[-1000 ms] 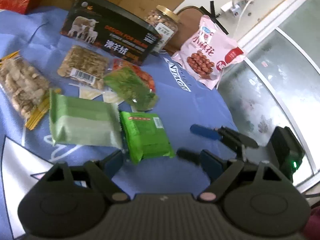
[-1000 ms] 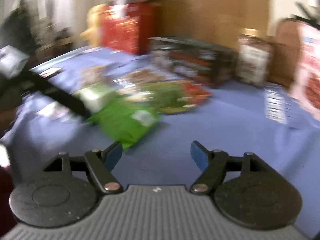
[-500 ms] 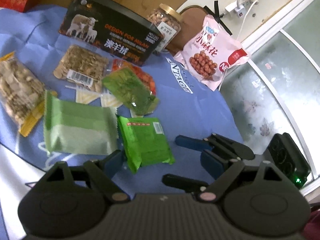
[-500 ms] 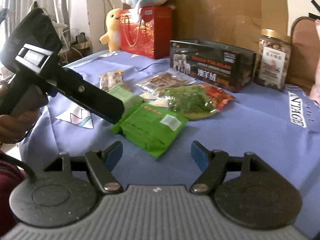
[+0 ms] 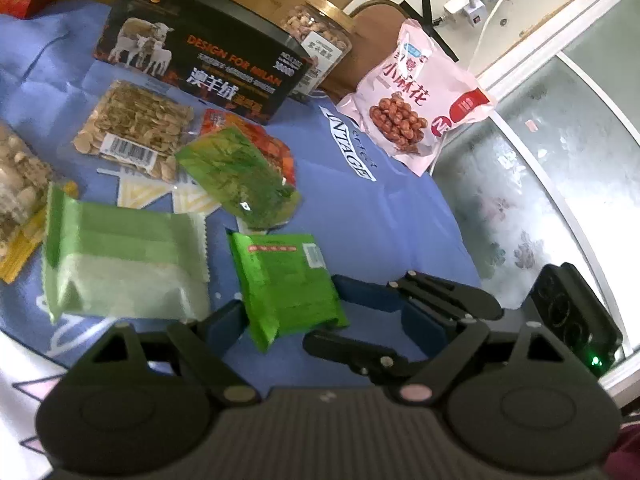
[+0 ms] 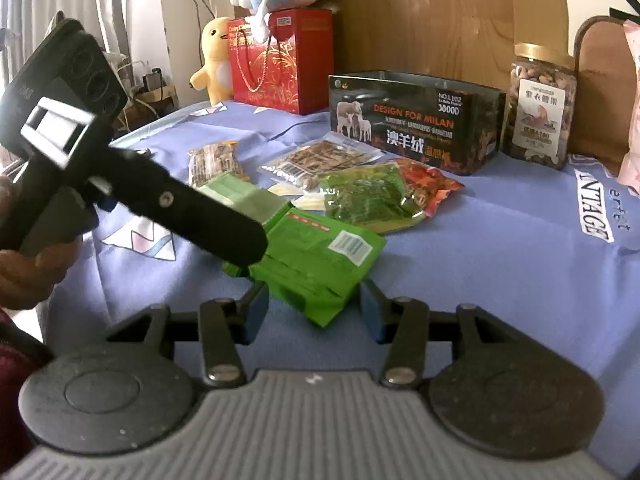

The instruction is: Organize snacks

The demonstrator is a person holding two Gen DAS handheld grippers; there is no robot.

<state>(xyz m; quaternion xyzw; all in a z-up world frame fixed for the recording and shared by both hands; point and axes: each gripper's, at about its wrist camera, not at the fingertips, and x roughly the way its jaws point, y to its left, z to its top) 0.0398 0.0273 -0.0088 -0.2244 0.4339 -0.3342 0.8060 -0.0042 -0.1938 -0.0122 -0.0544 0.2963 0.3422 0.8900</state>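
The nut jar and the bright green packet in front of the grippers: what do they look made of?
The nut jar looks like clear plastic, possibly glass: the nuts show through its wall, under a shiny gold lid that may be metal. The bright green packet looks like thin plastic film: glossy, creased, with a crimped end seam.

Bright green snack packet [image 5: 286, 282] lies flat beside a pale green packet [image 5: 120, 268], label up, on blue cloth.

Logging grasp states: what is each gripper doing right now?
Left gripper: open, holding nothing.
Right gripper: open, holding nothing, near the green packet.
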